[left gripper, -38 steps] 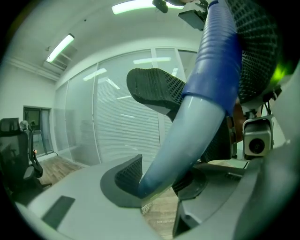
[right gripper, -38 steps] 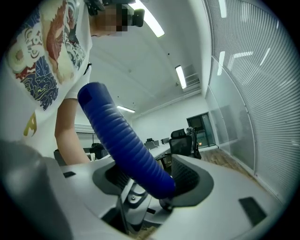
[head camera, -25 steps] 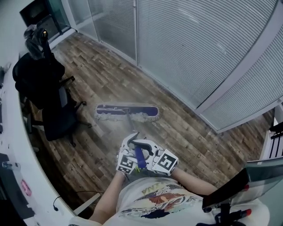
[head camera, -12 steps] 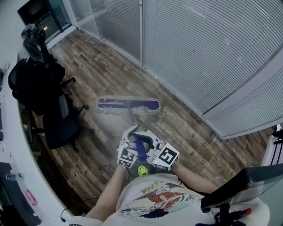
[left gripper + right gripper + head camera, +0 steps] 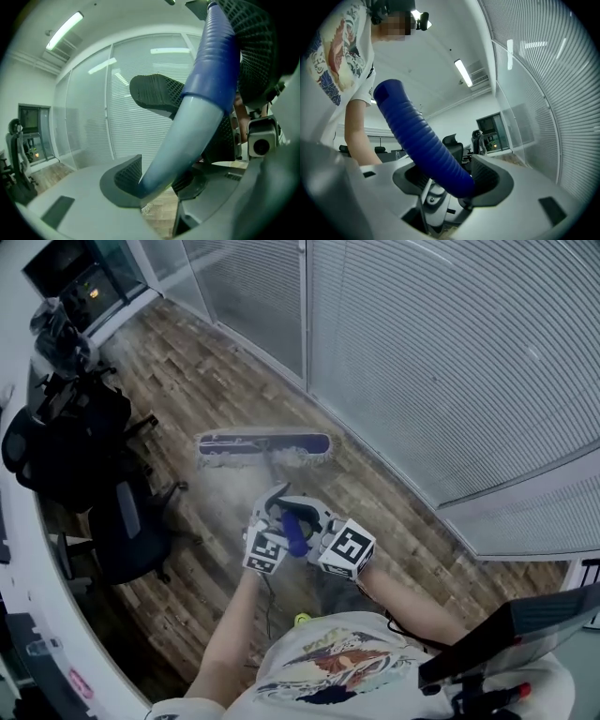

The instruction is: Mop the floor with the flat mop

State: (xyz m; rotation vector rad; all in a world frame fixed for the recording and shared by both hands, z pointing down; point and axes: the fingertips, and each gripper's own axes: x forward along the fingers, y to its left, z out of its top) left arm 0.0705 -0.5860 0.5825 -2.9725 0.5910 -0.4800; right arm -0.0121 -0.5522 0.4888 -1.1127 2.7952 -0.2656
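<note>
Both clamped on the flat mop, one above the other. Right hand-held gripper is closed on the ribbed blue grip at the top end. Left hand-held gripper is closed on the smooth pale handle just below that grip, a pad on either side.

Two holds close together, I reckon: the top one to push and pull, the lower one to steer and stop the pole twisting.

Mop head lies flat on the wood floor ahead of me, crosswise to my stance, so a stroke covers its full width. The handle leans back from it toward me, which should let the pad sit flat rather than ride on an edge.

The head sits between the glass partition and the office chair, near both, touching neither as far as I can see. Watch-outs: chair legs on the left, partition foot on the right.

Can't tell how much of the floor is done.
</note>
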